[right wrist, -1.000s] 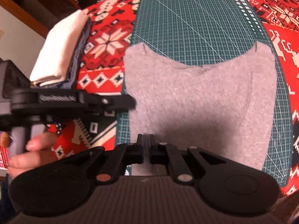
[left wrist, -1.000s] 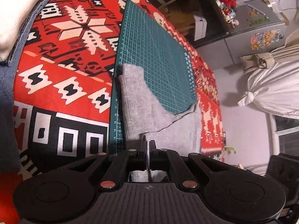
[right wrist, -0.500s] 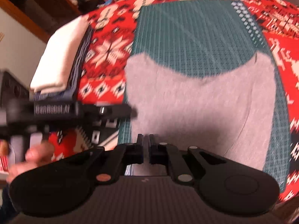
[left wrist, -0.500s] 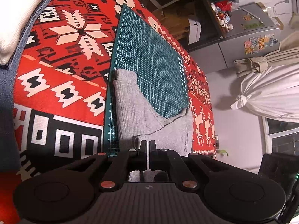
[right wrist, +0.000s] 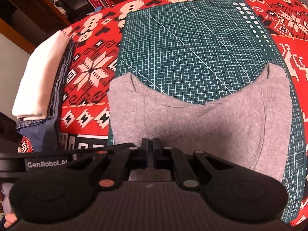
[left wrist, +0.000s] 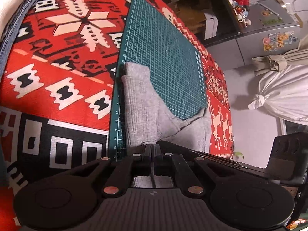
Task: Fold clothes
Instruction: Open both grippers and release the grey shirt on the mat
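Our left gripper (left wrist: 153, 147) and right gripper (right wrist: 150, 142) had their fingers squeezed shut on the near edge of the gray shirt (right wrist: 202, 123). It lay at 12 o'clock from both, soft and folded, on the green mat (right wrist: 192, 48).

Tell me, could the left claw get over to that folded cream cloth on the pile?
Probably not yet: the left claw is shut on the grey knitted garment, so it would need to let go first. Otherwise only bare red patterned blanket separates it from the folded cream cloth.
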The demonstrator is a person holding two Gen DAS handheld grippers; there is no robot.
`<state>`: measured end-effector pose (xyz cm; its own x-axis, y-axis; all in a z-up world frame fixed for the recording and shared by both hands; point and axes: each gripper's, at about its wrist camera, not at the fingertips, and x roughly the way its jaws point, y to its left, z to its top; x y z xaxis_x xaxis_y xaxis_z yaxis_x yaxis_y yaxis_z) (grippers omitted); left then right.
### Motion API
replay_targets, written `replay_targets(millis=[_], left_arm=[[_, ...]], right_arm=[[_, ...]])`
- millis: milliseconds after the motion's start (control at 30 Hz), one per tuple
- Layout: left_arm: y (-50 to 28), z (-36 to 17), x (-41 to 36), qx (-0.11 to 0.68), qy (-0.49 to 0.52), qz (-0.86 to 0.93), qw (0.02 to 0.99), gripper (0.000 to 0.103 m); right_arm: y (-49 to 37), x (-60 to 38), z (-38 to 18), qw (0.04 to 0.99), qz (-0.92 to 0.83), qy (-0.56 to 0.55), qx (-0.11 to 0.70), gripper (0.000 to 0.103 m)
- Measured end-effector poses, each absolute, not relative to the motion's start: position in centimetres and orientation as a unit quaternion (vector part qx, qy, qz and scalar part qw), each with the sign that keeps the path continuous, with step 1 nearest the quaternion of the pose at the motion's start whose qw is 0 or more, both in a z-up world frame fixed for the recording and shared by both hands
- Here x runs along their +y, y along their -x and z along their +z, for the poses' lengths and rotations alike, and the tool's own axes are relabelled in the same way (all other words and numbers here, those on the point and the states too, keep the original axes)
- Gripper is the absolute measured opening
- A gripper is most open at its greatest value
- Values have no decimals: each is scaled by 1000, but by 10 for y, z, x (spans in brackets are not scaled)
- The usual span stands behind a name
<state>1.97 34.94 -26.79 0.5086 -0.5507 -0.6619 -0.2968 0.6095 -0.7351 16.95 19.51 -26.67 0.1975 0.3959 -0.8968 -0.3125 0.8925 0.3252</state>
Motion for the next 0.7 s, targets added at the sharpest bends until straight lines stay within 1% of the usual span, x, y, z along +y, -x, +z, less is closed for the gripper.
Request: replay_targets(millis=[100,267,300,333,433,467,500,533,567,600,633,667,700], left_arm=[[-20,-266,349,488,430,-86,755,1],[-18,-258,348,479,420,-92,765,1],[-17,-255,347,477,416,-93,769,1],[-17,-252,346,474,412,-93,773,3],[-13,-242,343,465,388,-87,791,6],[-12,-240,341,464,381,-84,795,13],[-10,-239,338,462,373,-79,801,19],[-8,-237,334,461,364,-74,806,30],[-5,-236,331,459,355,-68,812,38],[-3,-235,327,457,346,-63,817,40],[0,-234,324,455,337,-57,822,46],[2,-233,320,453,328,-52,828,53],[5,-232,317,451,319,-46,833,57]], right_arm=[[-172,192,-263,768,232,-44,596,7],[-176,183,-245,784,229,-49,576,8],[-176,180,-242,788,226,-47,571,11],[-176,177,-239,792,223,-44,567,17],[-173,164,-232,803,214,-38,555,30],[-171,158,-230,807,211,-34,551,32],[-168,152,-229,810,207,-29,547,39],[-166,147,-229,814,204,-24,543,48],[-162,141,-228,818,201,-17,538,52],[-158,134,-228,823,198,-10,533,61],[-154,127,-228,827,195,-5,527,70],[-150,119,-227,831,193,-2,521,74],[-145,112,-226,835,193,0,515,79]])
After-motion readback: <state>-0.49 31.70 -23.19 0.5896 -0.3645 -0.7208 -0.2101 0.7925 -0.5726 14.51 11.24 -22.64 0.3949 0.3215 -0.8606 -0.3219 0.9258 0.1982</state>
